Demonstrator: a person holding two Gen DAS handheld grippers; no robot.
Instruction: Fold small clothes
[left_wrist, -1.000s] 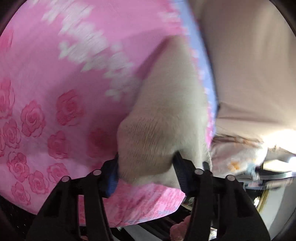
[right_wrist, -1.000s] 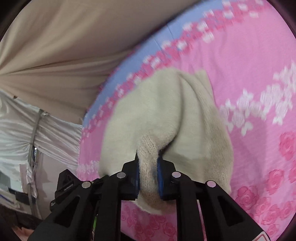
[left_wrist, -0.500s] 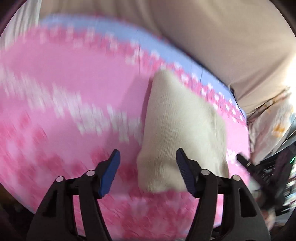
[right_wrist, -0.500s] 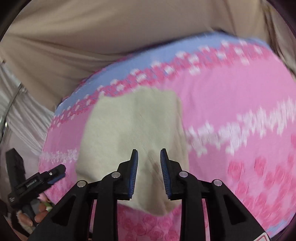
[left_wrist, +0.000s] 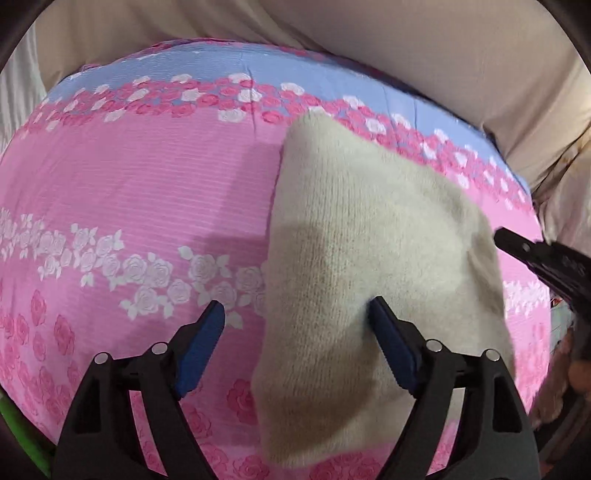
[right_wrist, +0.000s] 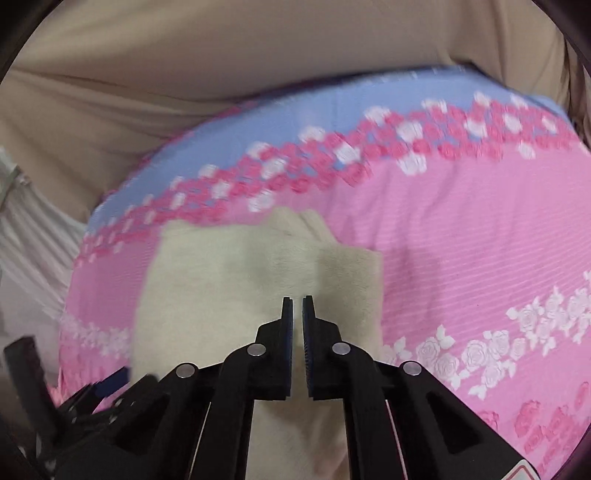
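1. In the left wrist view, a pink rose-print bedsheet (left_wrist: 129, 192) fills the left and centre of the frame, with a band of white roses at mid-left.
2. The left gripper (left_wrist: 297, 343) sits at bottom centre with its jaws wide apart, holding nothing; its right blue pad (left_wrist: 391, 350) touches the garment.
3. The cream knit garment (left_wrist: 369, 258) lies folded on the sheet right of centre, its long axis running from the bottom of the frame up to a narrower end at upper centre.
4. In the right wrist view, the garment (right_wrist: 236, 280) lies at lower left centre.
5. The right gripper (right_wrist: 297, 306) is at bottom centre, jaws nearly together with a thin gap, clamping nothing.
6. A blue border (right_wrist: 295, 122) and beige cloth (right_wrist: 258, 48) fill the top.
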